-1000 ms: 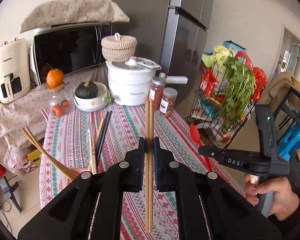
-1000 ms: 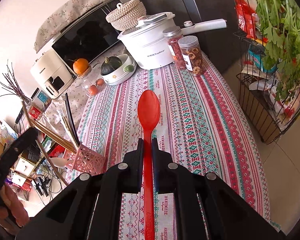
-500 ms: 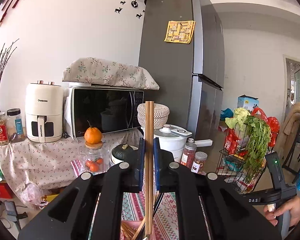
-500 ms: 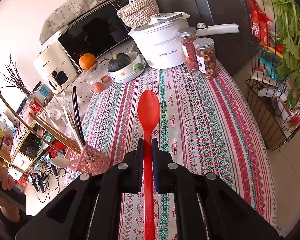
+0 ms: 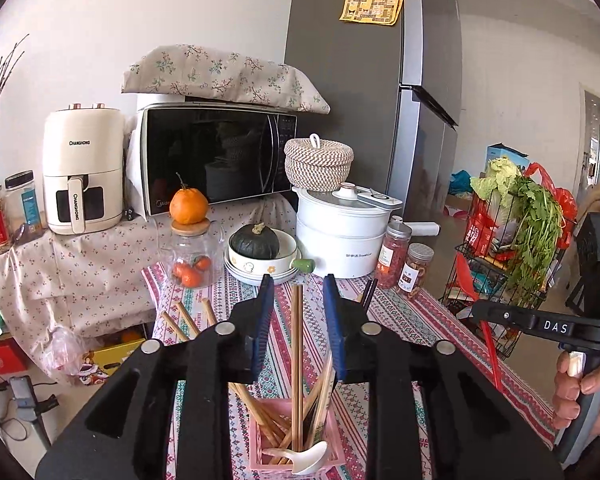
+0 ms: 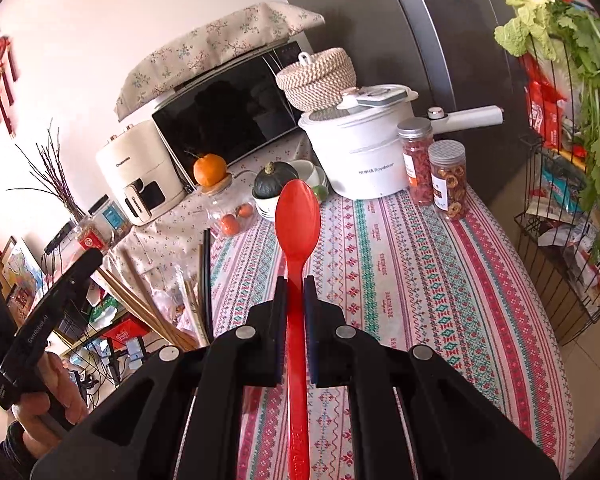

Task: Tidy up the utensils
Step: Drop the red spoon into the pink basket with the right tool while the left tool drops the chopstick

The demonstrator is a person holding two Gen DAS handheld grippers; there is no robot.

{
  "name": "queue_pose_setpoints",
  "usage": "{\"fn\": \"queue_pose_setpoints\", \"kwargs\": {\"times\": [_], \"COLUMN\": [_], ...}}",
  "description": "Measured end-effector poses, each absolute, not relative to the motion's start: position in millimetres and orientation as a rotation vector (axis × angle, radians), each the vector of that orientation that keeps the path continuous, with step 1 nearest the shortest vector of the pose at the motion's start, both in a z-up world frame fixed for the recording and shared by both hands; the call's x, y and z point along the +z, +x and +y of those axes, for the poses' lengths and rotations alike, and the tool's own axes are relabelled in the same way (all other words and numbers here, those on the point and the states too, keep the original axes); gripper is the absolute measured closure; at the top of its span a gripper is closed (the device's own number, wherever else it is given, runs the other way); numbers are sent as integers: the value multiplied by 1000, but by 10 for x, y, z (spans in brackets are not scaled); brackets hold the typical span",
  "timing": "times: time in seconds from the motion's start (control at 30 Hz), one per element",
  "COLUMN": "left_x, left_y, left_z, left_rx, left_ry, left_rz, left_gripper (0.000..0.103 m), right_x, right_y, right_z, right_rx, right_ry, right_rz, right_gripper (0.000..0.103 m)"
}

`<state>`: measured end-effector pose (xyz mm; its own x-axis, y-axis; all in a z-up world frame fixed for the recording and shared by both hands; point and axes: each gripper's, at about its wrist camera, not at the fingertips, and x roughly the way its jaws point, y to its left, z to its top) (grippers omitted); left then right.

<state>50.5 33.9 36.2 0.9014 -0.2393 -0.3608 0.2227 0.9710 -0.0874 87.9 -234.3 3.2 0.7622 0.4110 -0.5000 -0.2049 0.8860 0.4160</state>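
My left gripper point(image 5: 297, 285) hangs over a pink holder point(image 5: 260, 440) at the near end of the table. Its jaws are opening, and a pair of wooden chopsticks point(image 5: 297, 360) stands upright in the holder between the pads, touching neither. Several more chopsticks and a white spoon point(image 5: 310, 460) lean in the holder. My right gripper point(image 6: 296, 280) is shut on the handle of a red spoon point(image 6: 298, 216), held above the patterned tablecloth point(image 6: 400, 272) with the bowl pointing forward. Wooden chopsticks point(image 6: 148, 308) and black chopsticks point(image 6: 206, 276) stick up to its left.
At the table's far end stand a white pot point(image 5: 340, 240), two spice jars point(image 5: 396, 256), a bowl with a dark squash point(image 5: 260, 256) and a glass jar of oranges point(image 5: 190, 260). A wire basket of greens point(image 5: 516, 232) is off the right edge.
My left gripper has let go of the wooden chopsticks, which now stand in the pink holder. Its jaws have parted. The right gripper rose a little with the red spoon.
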Motion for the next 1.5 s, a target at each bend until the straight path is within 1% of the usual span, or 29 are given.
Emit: {"fn": "queue_pose_setpoints", "kwargs": {"times": [0.07, 0.1, 0.17, 0.23, 0.3, 0.37, 0.4, 0.43, 0.47, 0.6, 0.8, 1.0, 1.07, 1.1, 1.13, 1.17, 1.2, 1.23, 1.3, 1.33, 1.37, 1.4, 1.43, 1.47, 1.5], "left_x": [427, 464, 529, 566, 565, 514, 473, 429, 387, 255, 197, 174, 163, 156, 152, 150, 147, 143, 137, 137, 141, 148, 158, 173, 183], "left_y": [447, 416, 362, 319, 327, 369, 385, 404, 421, 446, 475, 499, 510, 518, 528, 538, 545, 549, 543, 532, 518, 497, 471, 443, 412], "left_z": [415, 464, 594, 745, 865, 965, 1016, 1062, 1103, 1255, 1360, 1363, 1337, 1324, 1307, 1290, 1273, 1251, 1198, 1162, 1123, 1085, 1046, 1004, 957], "left_rx": [-240, -233, -214, -183, -155, -110, -96, -86, -74, -61, -48, -43, -43, -44, -44, -44, -43, -42, -40, -41, -42, -38, -29, -23, -12], "left_ry": [-60, -69, -99, -135, -146, -141, -145, -149, -150, -179, -192, -201, -194, -190, -185, -181, -178, -175, -163, -155, -146, -137, -132, -127, -120], "left_rz": [384, 387, 397, 420, 469, 531, 555, 581, 606, 671, 694, 706, 710, 714, 720, 725, 731, 738, 753, 758, 762, 763, 764, 765, 774], "left_gripper": [60, 57, 41, 31, 26, 17, 15, 9, 7, 7, 7, 7, 7, 7, 7, 7, 7, 7, 7, 7, 7, 7, 7, 7, 7], "right_x": [91, 124, 194, 256, 278, 263, 247, 225, 197, 95, 2, -206, -271, -290, -295, -286, -258, -212, -80, 2, 93, 189, 285, 379, 469], "right_y": [838, 826, 798, 758, 722, 716, 723, 738, 746, 807, 823, 819, 813, 804, 791, 773, 757, 738, 709, 700, 685, 659, 624, 581, 542], "right_z": [-2214, -2135, -1948, -1733, -1520, -1344, -1263, -1199, -1150, -1032, -939, -868, -862, -875, -897, -918, -949, -984, -1086, -1150, -1215, -1290, -1370, -1450, -1522], "right_rx": [371, 385, 405, 426, 439, 444, 444, 448, 447, 406, 354, 349, 353, 356, 357, 364, 367, 368, 357, 349, 328, 308, 295, 278, 259], "right_ry": [367, 371, 365, 338, 313, 316, 322, 332, 337, 316, 277, 277, 280, 287, 295, 304, 311, 319, 325, 327, 325, 325, 328, 333, 328], "right_rz": [564, 535, 475, 422, 378, 344, 327, 309, 286, 234, 174, 192, 206, 212, 216, 221, 223, 223, 233, 242, 253, 260, 266, 273, 290], "right_gripper": [95, 95, 95, 95, 95, 95, 95, 95, 95, 95, 95, 95, 93, 90, 84, 81, 73, 68, 67, 54, 46, 31, 22, 19, 11]}}
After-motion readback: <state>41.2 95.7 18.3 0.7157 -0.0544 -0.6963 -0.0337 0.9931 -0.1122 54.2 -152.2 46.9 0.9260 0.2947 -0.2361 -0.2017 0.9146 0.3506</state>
